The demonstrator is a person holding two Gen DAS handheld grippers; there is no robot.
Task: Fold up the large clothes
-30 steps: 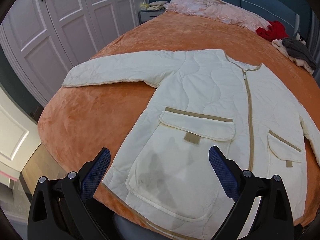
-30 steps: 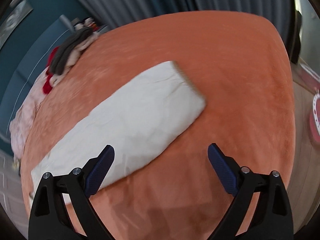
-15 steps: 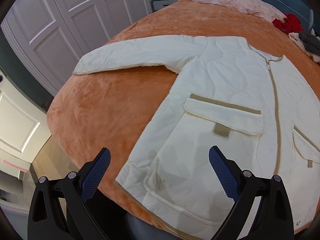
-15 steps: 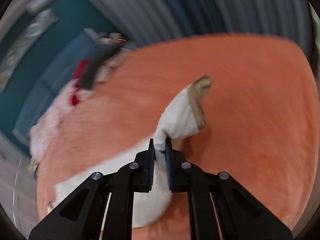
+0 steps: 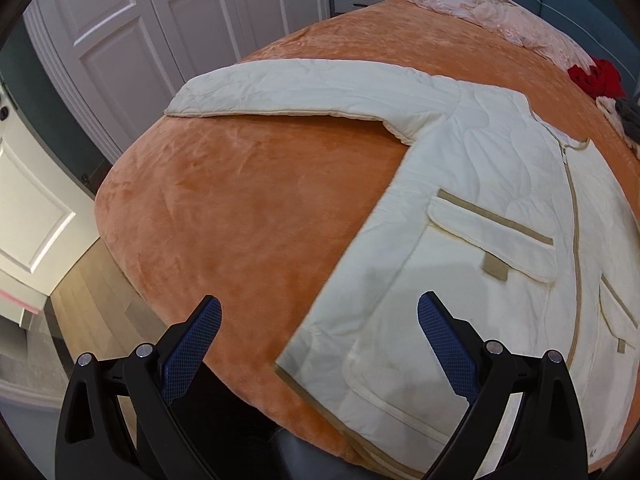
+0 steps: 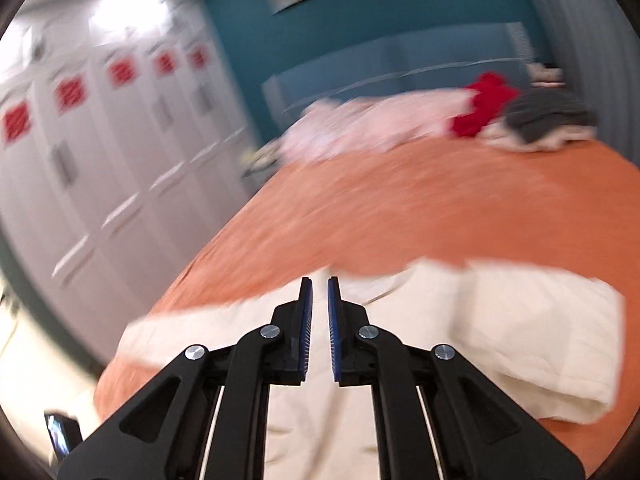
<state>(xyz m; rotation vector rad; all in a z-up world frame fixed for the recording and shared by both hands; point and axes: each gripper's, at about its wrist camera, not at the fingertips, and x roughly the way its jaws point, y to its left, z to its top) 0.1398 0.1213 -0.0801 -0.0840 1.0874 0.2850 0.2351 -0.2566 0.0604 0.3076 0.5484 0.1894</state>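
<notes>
A cream quilted jacket [image 5: 472,216] with tan trim lies front up on the orange bed [image 5: 240,208], its left sleeve [image 5: 304,92] stretched out flat. My left gripper [image 5: 320,332] is open and empty above the jacket's lower left hem corner. In the blurred right wrist view my right gripper [image 6: 319,300] is nearly closed with a narrow gap between the pads; whether cloth is pinched in it does not show. The jacket's right sleeve [image 6: 532,332] is folded over onto the jacket body [image 6: 320,432] to the right of that gripper.
Pink bedding [image 5: 488,8], a red garment [image 5: 596,80] and grey and white clothes [image 6: 540,120] lie at the head of the bed. White wardrobe doors [image 5: 132,40] stand left of the bed, with wood floor [image 5: 100,296] below its edge.
My right gripper closed on the right sleeve's cuff, lifted it and carried it over onto the jacket body. My left gripper moved left toward the hem corner and stayed open.
</notes>
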